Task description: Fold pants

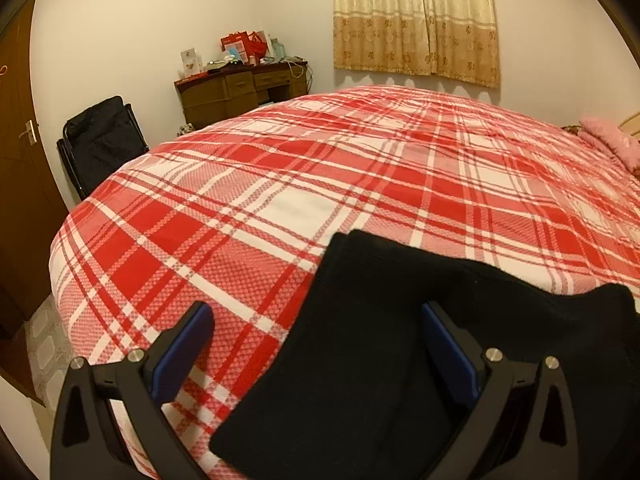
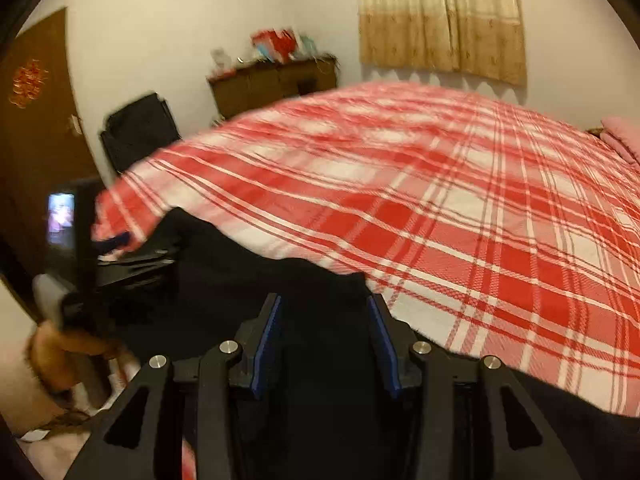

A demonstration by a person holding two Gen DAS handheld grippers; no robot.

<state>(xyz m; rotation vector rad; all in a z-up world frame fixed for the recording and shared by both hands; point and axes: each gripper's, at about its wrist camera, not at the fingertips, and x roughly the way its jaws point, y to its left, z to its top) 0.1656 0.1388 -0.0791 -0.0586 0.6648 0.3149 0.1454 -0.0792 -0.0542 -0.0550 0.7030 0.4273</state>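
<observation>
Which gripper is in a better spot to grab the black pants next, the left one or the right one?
Probably the left gripper. It is wide open with the flat pants lying on the bed between its fingers. The right gripper is open over dark cloth too, but its view is blurred.

The bedspread [image 1: 360, 168] is a plaid of red and white, with pink woven checks where the two colours cross and thin grey lines running through. The pants [image 1: 360, 360] lying on it are plain black. The left claw [image 1: 318, 320] is black with blue pads [image 1: 182, 356], and the right claw [image 2: 324, 312] has the same black frame and blue lining. The curtain [image 1: 416, 16] is cream above and tan below, with a small floral print. The dresser [image 1: 240, 88] is dark brown, the pillow [image 1: 612, 140] pink, the door [image 1: 20, 160] brown, and the folding chair [image 1: 100, 140] black.
</observation>
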